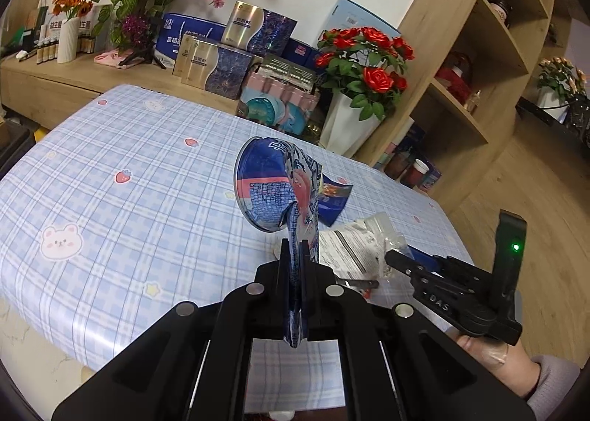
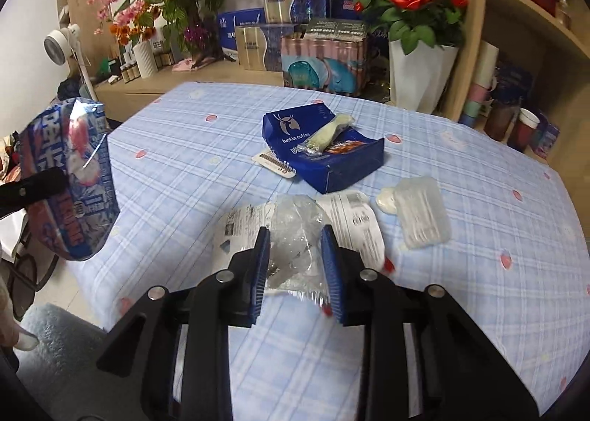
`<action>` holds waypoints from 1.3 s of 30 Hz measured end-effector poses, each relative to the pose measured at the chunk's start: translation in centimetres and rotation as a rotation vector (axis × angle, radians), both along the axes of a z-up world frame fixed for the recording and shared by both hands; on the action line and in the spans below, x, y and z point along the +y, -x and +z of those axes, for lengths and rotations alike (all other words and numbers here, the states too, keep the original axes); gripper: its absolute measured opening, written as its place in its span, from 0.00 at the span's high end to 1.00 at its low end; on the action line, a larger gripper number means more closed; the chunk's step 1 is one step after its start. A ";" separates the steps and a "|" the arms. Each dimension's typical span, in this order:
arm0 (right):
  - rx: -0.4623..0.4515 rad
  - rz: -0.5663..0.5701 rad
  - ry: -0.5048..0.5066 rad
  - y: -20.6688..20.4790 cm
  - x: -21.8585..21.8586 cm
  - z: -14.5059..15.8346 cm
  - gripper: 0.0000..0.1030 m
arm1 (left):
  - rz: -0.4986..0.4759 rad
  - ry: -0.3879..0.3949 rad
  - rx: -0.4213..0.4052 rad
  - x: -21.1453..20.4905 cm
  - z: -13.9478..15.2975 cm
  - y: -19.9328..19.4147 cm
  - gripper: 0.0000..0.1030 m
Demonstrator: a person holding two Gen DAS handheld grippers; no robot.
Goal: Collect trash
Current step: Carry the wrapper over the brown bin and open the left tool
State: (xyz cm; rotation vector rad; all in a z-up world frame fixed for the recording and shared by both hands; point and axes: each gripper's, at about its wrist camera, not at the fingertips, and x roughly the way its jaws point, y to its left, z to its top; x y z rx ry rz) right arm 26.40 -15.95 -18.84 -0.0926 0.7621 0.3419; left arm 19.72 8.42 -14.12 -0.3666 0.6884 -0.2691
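My left gripper [image 1: 295,247] is shut on a blue snack wrapper [image 1: 273,192] and holds it up above the table; the wrapper also shows at the left of the right wrist view [image 2: 70,177]. My right gripper [image 2: 295,236] is open, its blue pads on either side of a crumpled clear plastic bag [image 2: 295,233] with a printed white label [image 2: 357,221], lying on the blue checked tablecloth [image 2: 479,273]. Beyond it lie a blue Luckin Coffee paper bag [image 2: 320,151] with a pale wrapped item [image 2: 328,133] on top, and a clear plastic packet [image 2: 420,210].
A wooden sideboard [image 1: 73,74] behind the table holds flowers, boxes and small bottles. A white vase of red roses [image 2: 420,66] stands at the far right corner. A wooden shelf unit [image 1: 479,70] with cups stands to the right. A grey chair seat [image 2: 55,340] is at lower left.
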 end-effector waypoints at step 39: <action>-0.033 -0.028 -0.108 19.3 -3.0 0.1 0.33 | -0.081 -0.005 -0.004 -2.8 0.6 13.6 0.96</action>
